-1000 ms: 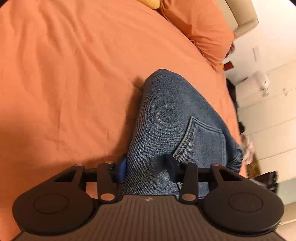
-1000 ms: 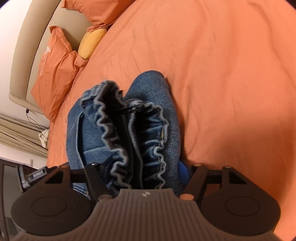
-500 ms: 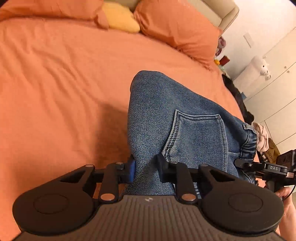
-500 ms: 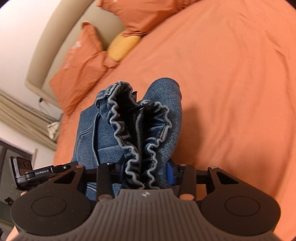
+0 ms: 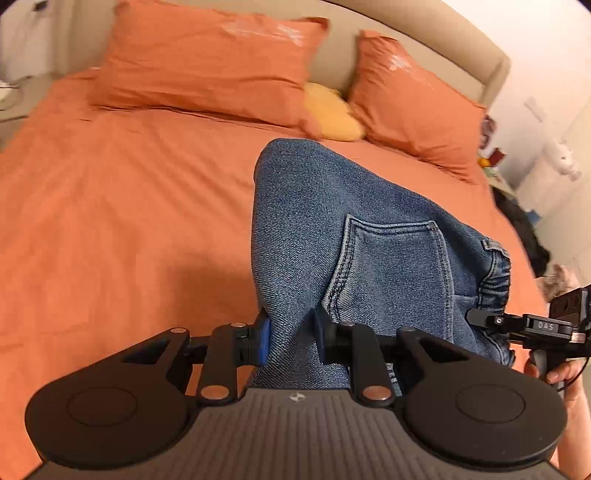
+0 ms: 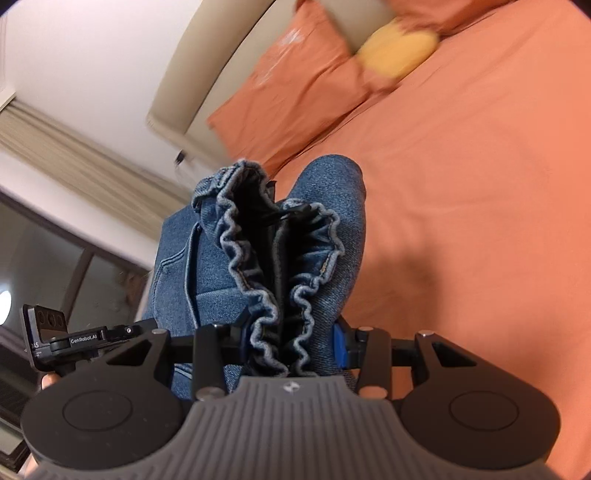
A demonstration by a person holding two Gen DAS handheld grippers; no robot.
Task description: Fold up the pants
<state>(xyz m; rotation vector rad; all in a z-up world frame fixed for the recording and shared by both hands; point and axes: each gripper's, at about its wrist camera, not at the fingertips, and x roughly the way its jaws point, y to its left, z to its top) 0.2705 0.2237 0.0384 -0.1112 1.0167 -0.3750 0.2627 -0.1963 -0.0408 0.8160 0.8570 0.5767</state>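
fingers point(image 5: 263, 338) of both hands pinch the jeans point(image 5: 354, 236), seemingly held aloft.

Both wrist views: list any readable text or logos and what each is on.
"GenRobot.AI": on the left gripper's black camera arm, right wrist view.
"DAS": on the right gripper's camera arm, left wrist view.
Pale print on the orange pillows: too blurred to read.
Jeans: none.

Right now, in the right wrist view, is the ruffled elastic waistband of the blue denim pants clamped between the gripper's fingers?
Yes, the right gripper pinches the ruffled waistband between both fingers.
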